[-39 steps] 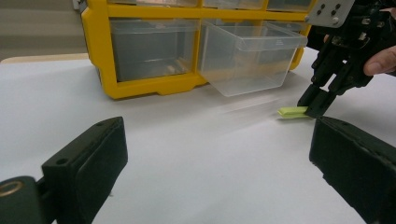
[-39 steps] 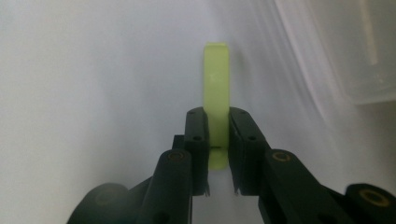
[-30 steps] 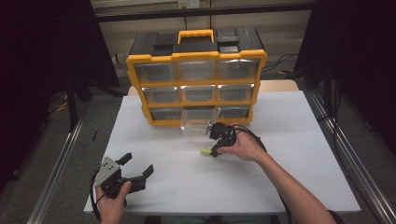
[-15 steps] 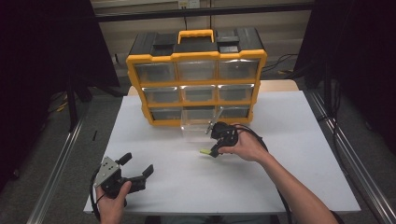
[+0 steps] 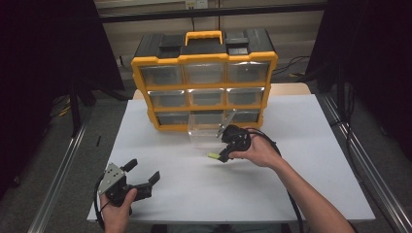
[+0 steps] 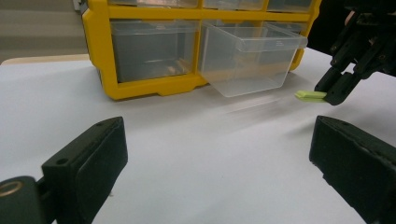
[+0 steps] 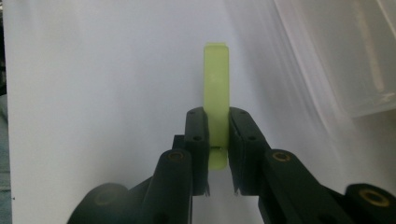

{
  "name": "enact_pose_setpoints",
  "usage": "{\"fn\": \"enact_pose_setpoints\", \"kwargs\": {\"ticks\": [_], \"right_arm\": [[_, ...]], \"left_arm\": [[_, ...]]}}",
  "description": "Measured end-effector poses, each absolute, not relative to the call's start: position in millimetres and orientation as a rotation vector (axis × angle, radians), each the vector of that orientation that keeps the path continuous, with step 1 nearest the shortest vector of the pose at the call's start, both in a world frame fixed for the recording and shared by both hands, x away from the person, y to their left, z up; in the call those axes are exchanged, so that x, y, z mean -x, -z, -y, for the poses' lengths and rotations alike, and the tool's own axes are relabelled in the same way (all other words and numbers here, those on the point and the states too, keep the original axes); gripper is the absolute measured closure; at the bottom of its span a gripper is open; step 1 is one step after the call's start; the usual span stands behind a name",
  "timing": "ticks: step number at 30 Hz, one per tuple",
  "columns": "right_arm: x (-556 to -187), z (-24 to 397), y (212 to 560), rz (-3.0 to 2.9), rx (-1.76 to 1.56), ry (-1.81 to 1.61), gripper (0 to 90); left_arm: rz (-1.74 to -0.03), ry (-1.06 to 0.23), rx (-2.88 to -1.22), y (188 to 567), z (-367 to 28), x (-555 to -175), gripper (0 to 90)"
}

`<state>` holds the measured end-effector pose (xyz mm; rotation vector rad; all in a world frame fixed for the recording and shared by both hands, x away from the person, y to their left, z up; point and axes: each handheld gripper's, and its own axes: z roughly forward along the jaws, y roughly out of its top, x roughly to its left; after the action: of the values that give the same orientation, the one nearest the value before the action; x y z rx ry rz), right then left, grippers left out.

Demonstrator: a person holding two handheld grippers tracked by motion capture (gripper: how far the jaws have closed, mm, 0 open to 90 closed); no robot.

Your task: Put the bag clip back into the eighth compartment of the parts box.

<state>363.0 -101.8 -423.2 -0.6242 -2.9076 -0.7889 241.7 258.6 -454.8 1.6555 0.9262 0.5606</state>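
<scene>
Right gripper [image 7: 217, 154] is clamped on a thin light-green strip [image 7: 216, 88], its two black jaws pressed against the strip's flat sides near one end, with the rest of the strip standing out past the jaw tips. Seen from the high view, this gripper [image 5: 224, 154] sits just in front of the pulled-out clear drawer [image 5: 206, 132], tilted down toward the white table [image 5: 301, 145], and the green strip [image 5: 213, 156] points to the left, close above the table surface; whether it touches the table cannot be told. Left gripper [image 5: 143, 175] rests near the front left edge of the table, well apart from the strip, its jaws spread wide with nothing between them. From the left gripper view, the strip [image 6: 310, 95] juts level from the other gripper's tips, just beside the clear drawer [image 6: 250, 58]. That drawer hangs out of the bottom row of a yellow and black drawer cabinet [image 5: 204, 58], which stands at the back of the table.
</scene>
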Motion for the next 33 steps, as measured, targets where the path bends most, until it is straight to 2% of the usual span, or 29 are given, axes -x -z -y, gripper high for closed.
{"fn": "enact_pose_setpoints", "kwargs": {"ticks": [33], "right_arm": [[-360.9,109.2,380.2,2.925,0.511,0.982,78.4]], "left_arm": [[-0.931,-0.565,-1.651,454.3,-259.1,-241.9,4.5]]}}
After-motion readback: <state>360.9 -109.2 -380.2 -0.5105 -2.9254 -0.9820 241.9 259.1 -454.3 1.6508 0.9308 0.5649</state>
